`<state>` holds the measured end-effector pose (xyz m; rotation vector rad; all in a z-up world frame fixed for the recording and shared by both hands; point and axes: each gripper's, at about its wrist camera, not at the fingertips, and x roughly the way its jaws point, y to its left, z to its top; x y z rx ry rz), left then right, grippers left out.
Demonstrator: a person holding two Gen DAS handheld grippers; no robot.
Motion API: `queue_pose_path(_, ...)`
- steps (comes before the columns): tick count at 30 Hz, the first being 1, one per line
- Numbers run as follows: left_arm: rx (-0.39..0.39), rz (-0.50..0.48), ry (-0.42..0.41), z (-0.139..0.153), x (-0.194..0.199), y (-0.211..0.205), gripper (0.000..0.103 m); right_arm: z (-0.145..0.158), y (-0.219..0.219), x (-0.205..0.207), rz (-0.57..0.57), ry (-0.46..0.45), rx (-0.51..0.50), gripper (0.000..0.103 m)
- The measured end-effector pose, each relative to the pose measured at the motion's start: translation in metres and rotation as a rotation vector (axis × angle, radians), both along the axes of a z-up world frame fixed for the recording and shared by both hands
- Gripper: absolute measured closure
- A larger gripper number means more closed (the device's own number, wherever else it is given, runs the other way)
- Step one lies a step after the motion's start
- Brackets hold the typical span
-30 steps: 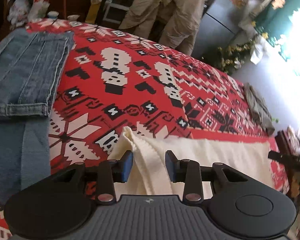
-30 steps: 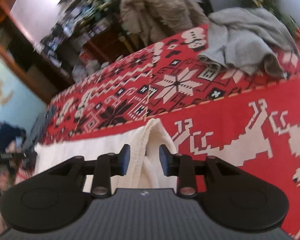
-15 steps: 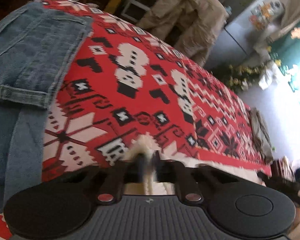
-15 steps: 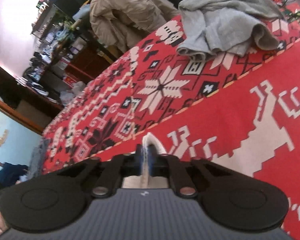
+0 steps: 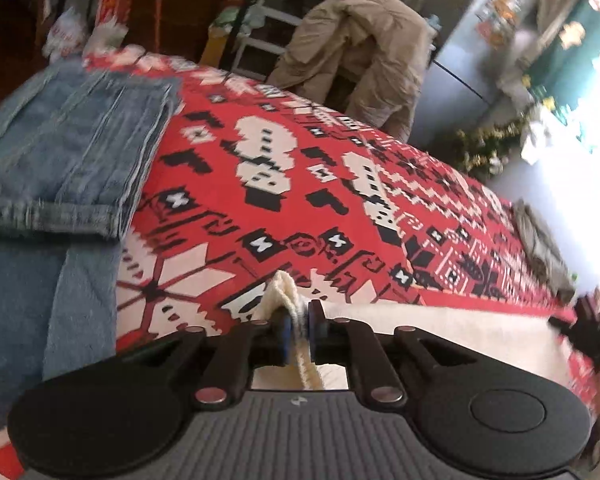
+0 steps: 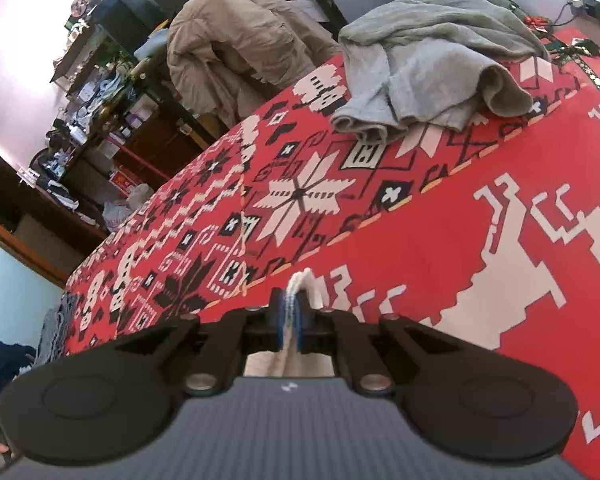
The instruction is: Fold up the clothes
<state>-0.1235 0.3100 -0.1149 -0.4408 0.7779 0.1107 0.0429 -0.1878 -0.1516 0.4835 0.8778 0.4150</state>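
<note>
Now each gripper pinches one corner of the cream cloth (image 5: 440,328). The left gripper (image 5: 298,330) has a bunched fold between its blue pads, the jaws opening slightly though the fold still sits between them; the right gripper (image 6: 289,322) has its jaws nearly closed, also opening slightly on a thin tuft at the other corner. The cloth lies flat on the red patterned surface (image 5: 300,200), its long axis running from one gripper to the other along the near edge, so neither is nearer. Bare surface stretches ahead of both, which suggests a forward fold. Folded jeans (image 5: 72,156) lie to the left; a grey garment (image 6: 432,64) lies well apart to the right.
</note>
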Motion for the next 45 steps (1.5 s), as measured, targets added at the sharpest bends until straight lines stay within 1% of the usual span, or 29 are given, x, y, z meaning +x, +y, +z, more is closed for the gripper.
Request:
queue_pose_path(1,0.031,-0.013,-0.001,0.004,-0.002,-0.004,0.082,0.005,0.0,-0.003,0.005,-0.018,-0.007,0.089)
queue_pose_path(2,0.063,-0.026,-0.002,0.008,-0.004,-0.008,0.074,0.011,0.0,-0.007,0.007,-0.043,-0.027,0.085)
queue_pose_path(3,0.09,-0.035,-0.007,0.012,-0.007,-0.012,0.067,0.018,0.0,-0.012,0.011,-0.073,-0.057,0.075)
queue_pose_path(4,0.122,-0.038,-0.015,0.016,-0.01,-0.016,0.064,0.025,0.001,-0.018,0.02,-0.104,-0.088,0.073)
queue_pose_path(5,0.156,-0.044,-0.018,0.019,-0.013,-0.02,0.057,0.033,0.002,-0.023,0.028,-0.135,-0.119,0.073)
queue_pose_path(6,0.19,-0.051,-0.021,0.023,-0.016,-0.024,0.054,0.04,0.004,-0.029,0.047,-0.163,-0.145,0.073)
queue_pose_path(9,0.225,-0.079,-0.033,0.031,-0.025,-0.039,0.055,0.06,0.015,-0.051,0.133,-0.241,-0.227,0.073)
queue_pose_path(11,0.245,-0.098,-0.042,0.037,-0.032,-0.049,0.058,0.068,0.027,-0.068,0.205,-0.277,-0.256,0.073)
queue_pose_path(13,0.237,-0.164,-0.073,0.041,-0.043,-0.072,0.06,0.071,0.04,-0.088,0.281,-0.308,-0.29,0.073)
queue_pose_path(14,0.221,-0.189,-0.086,0.041,-0.048,-0.083,0.071,0.07,0.047,-0.098,0.312,-0.322,-0.306,0.074)
queue_pose_path(15,0.204,-0.212,-0.1,0.04,-0.053,-0.094,0.079,0.069,0.053,-0.108,0.339,-0.335,-0.32,0.074)
queue_pose_path(17,0.182,-0.24,-0.098,0.031,-0.061,-0.114,0.084,0.064,0.063,-0.128,0.388,-0.347,-0.342,0.079)
queue_pose_path(18,0.192,-0.257,-0.087,0.024,-0.064,-0.125,0.086,0.06,0.066,-0.136,0.406,-0.337,-0.345,0.083)
queue_pose_path(19,0.212,-0.272,-0.07,0.017,-0.067,-0.133,0.087,0.055,0.069,-0.144,0.422,-0.33,-0.352,0.086)
queue_pose_path(20,0.232,-0.286,-0.053,0.01,-0.07,-0.14,0.087,0.05,0.071,-0.151,0.439,-0.332,-0.374,0.086)
queue_pose_path(22,0.302,-0.305,-0.03,0.0,-0.077,-0.151,0.087,0.041,0.072,-0.166,0.475,-0.347,-0.434,0.087)
queue_pose_path(24,0.351,-0.31,-0.041,-0.007,-0.088,-0.156,0.086,0.033,0.071,-0.18,0.506,-0.362,-0.491,0.087)
queue_pose_path(28,0.403,-0.318,-0.043,-0.007,-0.102,-0.157,0.086,0.024,0.053,-0.19,0.491,-0.335,-0.508,0.087)
queue_pose_path(31,0.4,-0.317,-0.061,-0.002,-0.108,-0.159,0.087,0.029,0.047,-0.195,0.487,-0.328,-0.508,0.086)
queue_pose_path(34,0.392,-0.322,-0.086,0.003,-0.113,-0.164,0.087,0.04,0.054,-0.205,0.508,-0.38,-0.522,0.086)
queue_pose_path(36,0.373,-0.358,-0.096,0.001,-0.114,-0.172,0.086,0.045,0.064,-0.209,0.538,-0.407,-0.524,0.086)
queue_pose_path(37,0.363,-0.372,-0.091,-0.001,-0.113,-0.174,0.086,0.044,0.069,-0.21,0.554,-0.403,-0.528,0.086)
queue_pose_path(40,0.36,-0.373,-0.067,-0.01,-0.113,-0.175,0.085,0.036,0.08,-0.208,0.598,-0.365,-0.545,0.086)
queue_pose_path(45,0.366,-0.369,-0.064,-0.008,-0.119,-0.175,0.085,0.032,0.07,-0.214,0.607,-0.344,-0.553,0.086)
